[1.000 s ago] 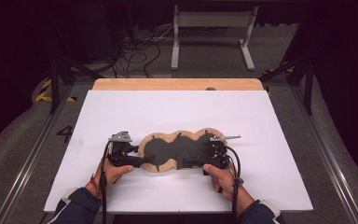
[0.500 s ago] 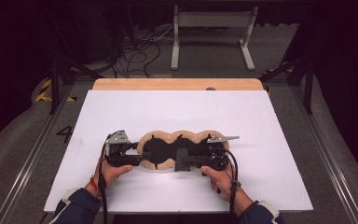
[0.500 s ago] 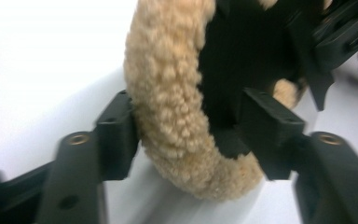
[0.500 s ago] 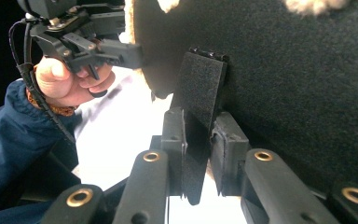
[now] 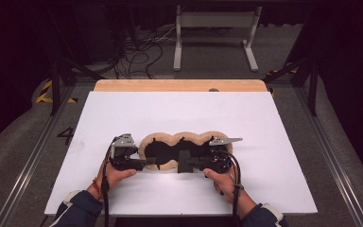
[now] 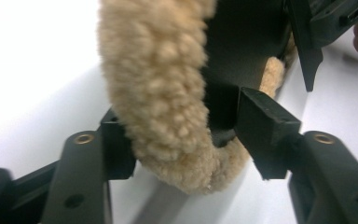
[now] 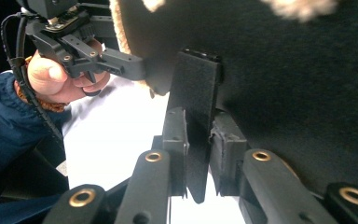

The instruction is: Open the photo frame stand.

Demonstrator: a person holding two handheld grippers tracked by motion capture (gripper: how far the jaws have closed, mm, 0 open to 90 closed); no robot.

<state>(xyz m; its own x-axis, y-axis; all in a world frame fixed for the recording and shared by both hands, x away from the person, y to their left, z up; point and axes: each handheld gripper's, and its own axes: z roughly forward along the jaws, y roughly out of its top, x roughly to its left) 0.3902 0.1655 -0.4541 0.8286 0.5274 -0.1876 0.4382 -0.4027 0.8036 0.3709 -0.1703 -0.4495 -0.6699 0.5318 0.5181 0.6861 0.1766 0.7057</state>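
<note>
Both forearms in from the near edge in dark blue sleeves, hands low over the table, grippers pointing inward at each other. Left gripper [image 5: 144,163] level, at the left end of the fleece-lined pad [image 5: 185,138]; jaws just closing, straddling the fluffy tan rim [image 6: 168,98], near pad against the fleece, far pad at the black inner face, whether pressing cannot be told. Left hand [image 5: 116,174] wrapped round the handle, a red band at the wrist. Right gripper [image 5: 189,164] also level, jaws narrow and just closing, clamped on a flat black strap [image 7: 196,135] standing out from the pad's dark inside. Right hand [image 5: 222,182] gripping from below, cable trailing back along the sleeve.

Pad lying flat near the front middle of a white sheet [image 5: 264,142], three rounded lobes of tan fleece along its far side, black inside facing up. Under the sheet, a wooden tabletop [image 5: 179,85] showing as a strip at the far edge. Beyond, grey floor, tangled cables [image 5: 142,47], a white metal stand [image 5: 215,28], yellow-black tape [image 5: 47,92] at left, darkness behind.
</note>
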